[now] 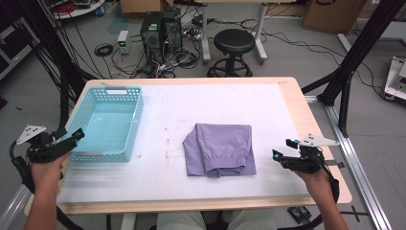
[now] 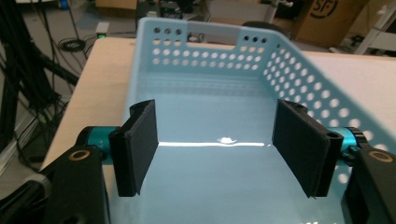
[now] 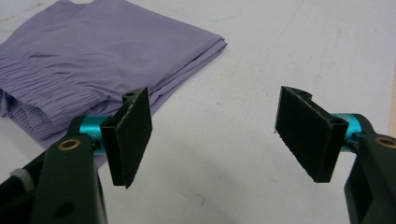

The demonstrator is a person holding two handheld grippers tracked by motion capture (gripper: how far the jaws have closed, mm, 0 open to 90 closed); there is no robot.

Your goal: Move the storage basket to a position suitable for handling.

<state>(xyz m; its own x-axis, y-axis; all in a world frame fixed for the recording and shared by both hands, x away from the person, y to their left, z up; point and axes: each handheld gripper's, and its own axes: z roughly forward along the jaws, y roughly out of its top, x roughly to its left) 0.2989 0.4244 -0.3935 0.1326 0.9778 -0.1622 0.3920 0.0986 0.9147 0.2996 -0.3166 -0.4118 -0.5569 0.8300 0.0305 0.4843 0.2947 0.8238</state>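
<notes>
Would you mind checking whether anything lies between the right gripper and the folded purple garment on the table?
Nothing visible does. The right gripper hovers with jaws open just beside the purple garment, and only bare white table cover lies between them. The blue basket stands well off on the garment's other side.

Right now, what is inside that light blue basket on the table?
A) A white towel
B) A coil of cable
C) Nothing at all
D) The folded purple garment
C: the light blue basket shows a bare, shiny floor in the high view and the left gripper view, while the folded purple garment lies apart from it on the white table top.
</notes>
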